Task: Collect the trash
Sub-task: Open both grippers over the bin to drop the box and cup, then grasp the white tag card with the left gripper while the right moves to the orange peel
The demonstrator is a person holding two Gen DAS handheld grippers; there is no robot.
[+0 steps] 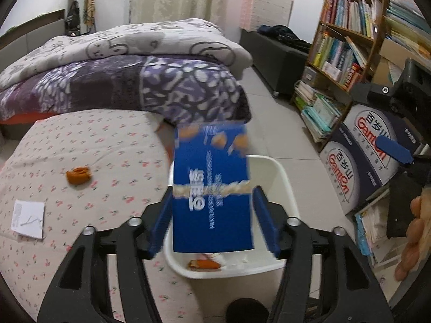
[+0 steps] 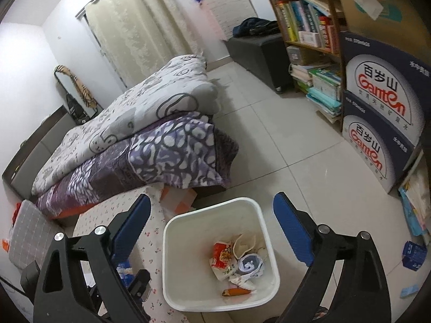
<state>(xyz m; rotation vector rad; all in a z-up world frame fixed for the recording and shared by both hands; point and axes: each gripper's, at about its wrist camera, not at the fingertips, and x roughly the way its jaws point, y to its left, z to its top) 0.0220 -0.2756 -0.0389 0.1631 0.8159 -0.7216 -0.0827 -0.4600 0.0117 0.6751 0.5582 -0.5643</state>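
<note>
In the left wrist view a blue snack box (image 1: 212, 188) sits between my left gripper's (image 1: 212, 210) blue pads, above the white trash bin (image 1: 285, 183). The box is motion-blurred and a small gap shows beside the right pad. An orange peel (image 1: 78, 175) and a white paper slip (image 1: 28, 218) lie on the floral-cloth table (image 1: 89, 145). In the right wrist view my right gripper (image 2: 212, 210) is open and empty above the bin (image 2: 172, 231), which holds wrappers (image 2: 223, 255), crumpled paper (image 2: 250, 263) and an orange peel (image 2: 235, 292).
A bed with quilts (image 1: 121, 67) stands behind the table. A bookshelf (image 1: 342, 40) and stacked Ganten cartons (image 2: 382, 107) line the right side. A small blue box (image 2: 413, 255) lies on the tiled floor. My right gripper also shows in the left wrist view (image 1: 396, 148).
</note>
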